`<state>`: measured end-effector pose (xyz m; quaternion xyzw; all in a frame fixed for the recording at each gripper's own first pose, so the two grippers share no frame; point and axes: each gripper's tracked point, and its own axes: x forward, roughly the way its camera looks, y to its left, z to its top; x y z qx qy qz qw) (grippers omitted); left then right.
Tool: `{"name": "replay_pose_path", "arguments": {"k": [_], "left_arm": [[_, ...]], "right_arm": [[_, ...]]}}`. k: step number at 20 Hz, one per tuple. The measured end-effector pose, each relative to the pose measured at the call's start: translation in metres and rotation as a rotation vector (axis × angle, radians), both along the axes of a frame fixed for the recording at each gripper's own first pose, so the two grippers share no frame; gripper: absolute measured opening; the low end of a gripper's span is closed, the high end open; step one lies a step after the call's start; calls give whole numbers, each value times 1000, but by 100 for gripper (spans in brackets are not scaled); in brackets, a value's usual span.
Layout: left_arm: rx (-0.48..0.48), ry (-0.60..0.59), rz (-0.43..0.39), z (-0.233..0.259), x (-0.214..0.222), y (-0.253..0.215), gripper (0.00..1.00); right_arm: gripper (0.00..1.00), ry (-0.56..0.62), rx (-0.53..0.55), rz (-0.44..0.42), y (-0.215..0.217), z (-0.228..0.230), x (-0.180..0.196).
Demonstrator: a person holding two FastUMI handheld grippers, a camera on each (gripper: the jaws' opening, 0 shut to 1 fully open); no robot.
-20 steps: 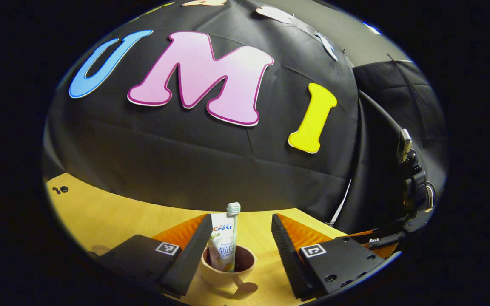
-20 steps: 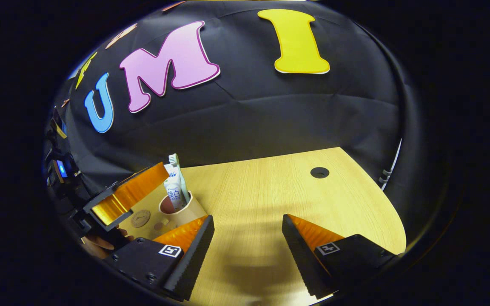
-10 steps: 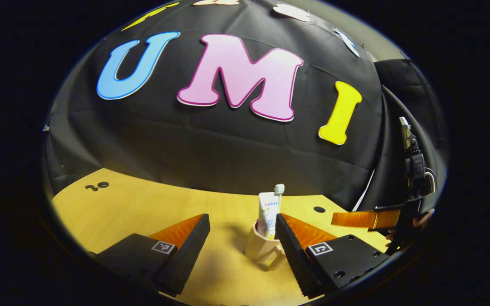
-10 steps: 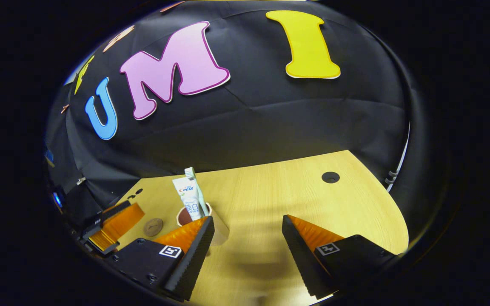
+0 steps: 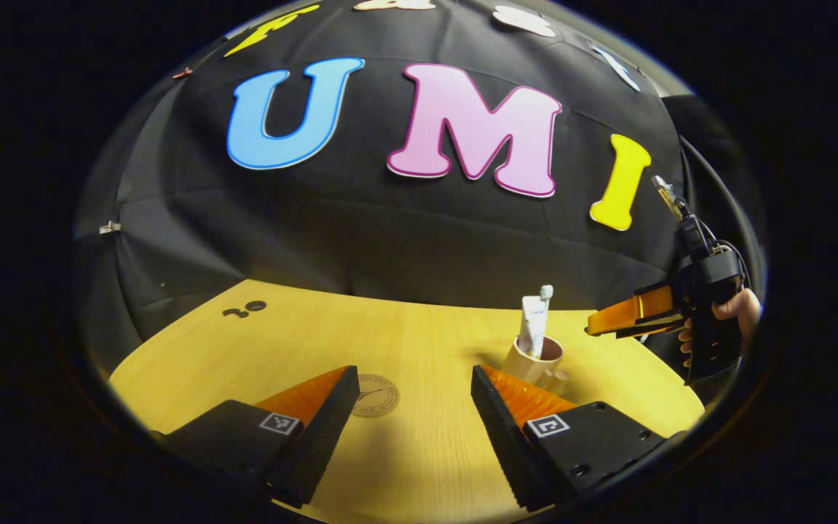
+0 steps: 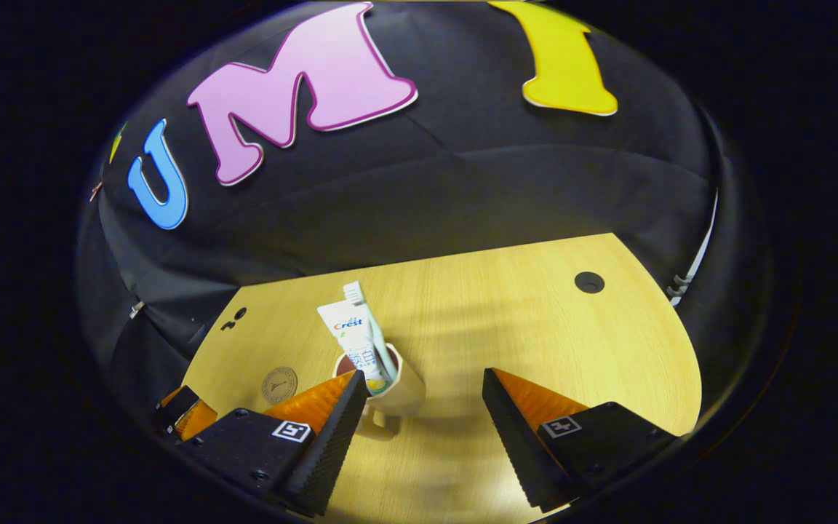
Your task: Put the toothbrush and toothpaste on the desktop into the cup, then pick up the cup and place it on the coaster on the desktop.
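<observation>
A beige cup [image 5: 528,361] [image 6: 401,386] stands upright on the wooden desktop [image 5: 426,342], holding a white toothpaste tube [image 5: 532,327] [image 6: 352,338] and a toothbrush [image 5: 545,298] [image 6: 368,320]. A round brown coaster [image 5: 375,395] [image 6: 279,383] lies flat to the cup's left. My left gripper [image 5: 413,426] is open, low over the desk, with the coaster just beyond its left finger. My right gripper [image 6: 419,429] is open with the cup right beside its left finger. The right gripper [image 5: 633,316], held by a hand [image 5: 735,309], also shows in the left gripper view beyond the cup.
The desktop has a round cable hole [image 6: 588,282] at the far right and small dark holes [image 5: 244,309] at the far left. The black cloth wall closes off the back. The other gripper's edge [image 6: 182,411] sits at the lower left of the right gripper view.
My left gripper has pulled back and swung left off the cup, bringing the coaster into its view. My right gripper has moved in toward the cup, which now sits beside its left finger.
</observation>
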<state>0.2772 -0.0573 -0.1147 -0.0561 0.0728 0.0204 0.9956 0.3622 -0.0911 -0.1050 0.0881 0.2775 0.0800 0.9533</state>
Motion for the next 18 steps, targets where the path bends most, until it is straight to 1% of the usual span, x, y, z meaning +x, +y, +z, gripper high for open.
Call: {"name": "replay_pose_path", "arguments": {"k": [5, 7, 14, 17, 18], "left_arm": [[6, 22, 62, -4, -27, 42, 98], [4, 38, 82, -8, -37, 58, 98], [-29, 111, 149, -30, -66, 98, 98], [-36, 134, 167, -43, -77, 110, 98], [-40, 140, 171, -45, -79, 112, 98]], "right_arm": [[98, 151, 21, 31, 37, -28, -5], [98, 210, 24, 37, 46, -41, -5], [98, 401, -3, 39, 58, -84, 0], [97, 452, -38, 62, 64, -97, 3], [89, 458, -45, 65, 66, -100, 5]]}}
